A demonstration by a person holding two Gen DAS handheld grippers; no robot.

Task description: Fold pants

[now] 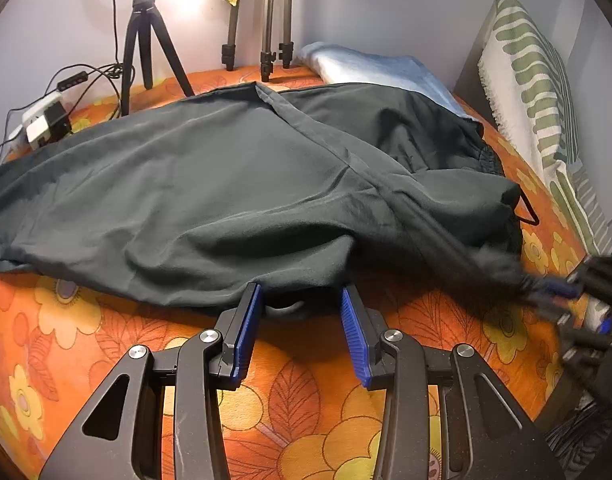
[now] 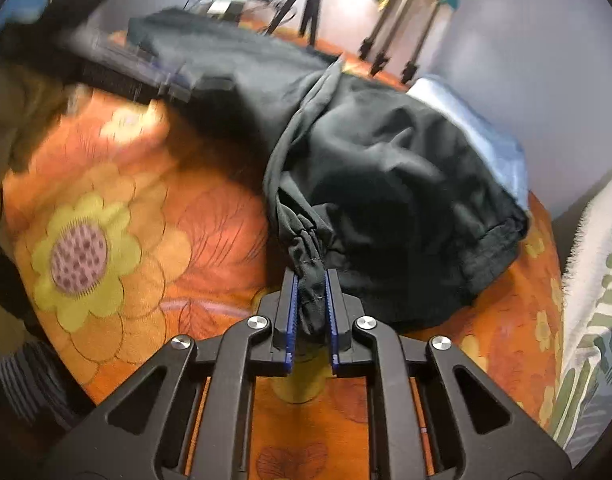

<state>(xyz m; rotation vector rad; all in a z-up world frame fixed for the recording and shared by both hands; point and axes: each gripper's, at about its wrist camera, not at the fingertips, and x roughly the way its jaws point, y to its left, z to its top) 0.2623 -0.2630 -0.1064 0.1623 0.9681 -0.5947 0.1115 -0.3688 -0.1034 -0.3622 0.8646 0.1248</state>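
Dark grey-black pants lie spread and rumpled across the orange flowered bedspread. My left gripper is open, its blue-padded fingers at the near edge of the cloth with nothing between them. My right gripper is shut on a bunched fold of the pants, near the gathered waistband, pulling it taut. The right gripper also shows blurred at the right edge of the left wrist view. The left gripper appears blurred at the upper left of the right wrist view.
A small black tripod and a taller tripod stand at the far side. A power adapter with cables lies far left. Folded blue denim lies behind the pants. A green-striped pillow leans at right.
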